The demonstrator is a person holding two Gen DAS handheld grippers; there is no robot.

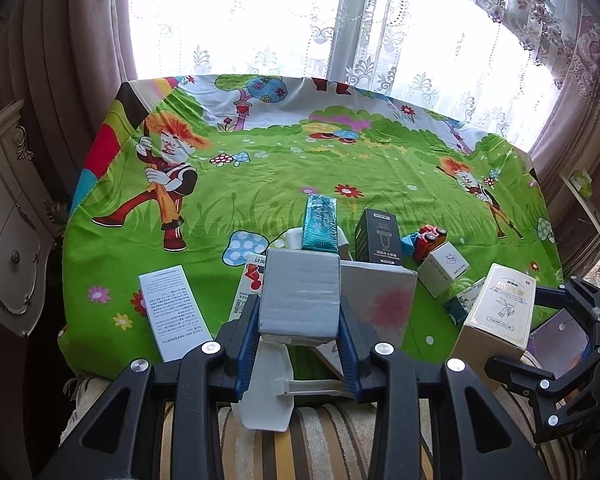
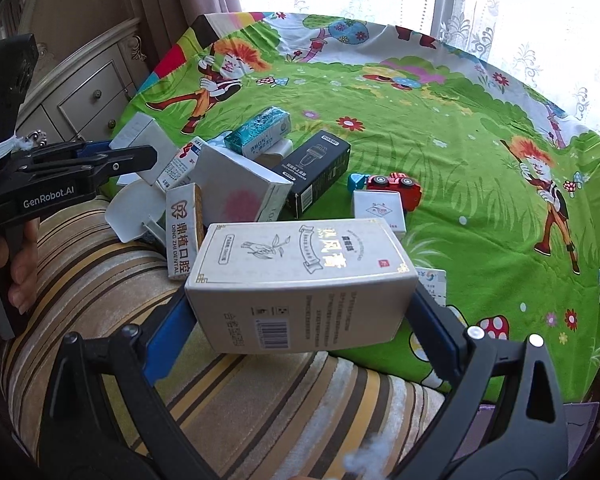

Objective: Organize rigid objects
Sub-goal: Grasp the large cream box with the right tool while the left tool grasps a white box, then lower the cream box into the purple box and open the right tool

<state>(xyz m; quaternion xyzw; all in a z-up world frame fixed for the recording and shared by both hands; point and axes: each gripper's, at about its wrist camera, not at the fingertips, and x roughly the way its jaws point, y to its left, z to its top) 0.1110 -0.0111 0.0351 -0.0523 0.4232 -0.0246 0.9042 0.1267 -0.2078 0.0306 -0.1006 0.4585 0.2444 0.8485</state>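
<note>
My left gripper (image 1: 300, 320) is shut on a plain grey-white box (image 1: 300, 292), held above the near edge of the pile; it also shows in the right wrist view (image 2: 140, 148). My right gripper (image 2: 300, 312) is shut on a cream box with gold Chinese lettering (image 2: 300, 280), seen in the left wrist view at the right (image 1: 500, 312). On the cloth lie a white box with a pink blot (image 2: 236, 188), a black box (image 2: 312, 172), a teal box (image 2: 260, 130), a red toy car (image 2: 396, 186) and a small white box (image 2: 378, 206).
The cartoon-printed green cloth (image 1: 340, 168) covers the table, with a striped surface (image 2: 260, 400) at the near edge. A white leaflet (image 1: 172, 312) lies at the left. A dental box (image 2: 184, 232) stands near the pile. A cabinet (image 1: 4, 240) is left, curtains behind.
</note>
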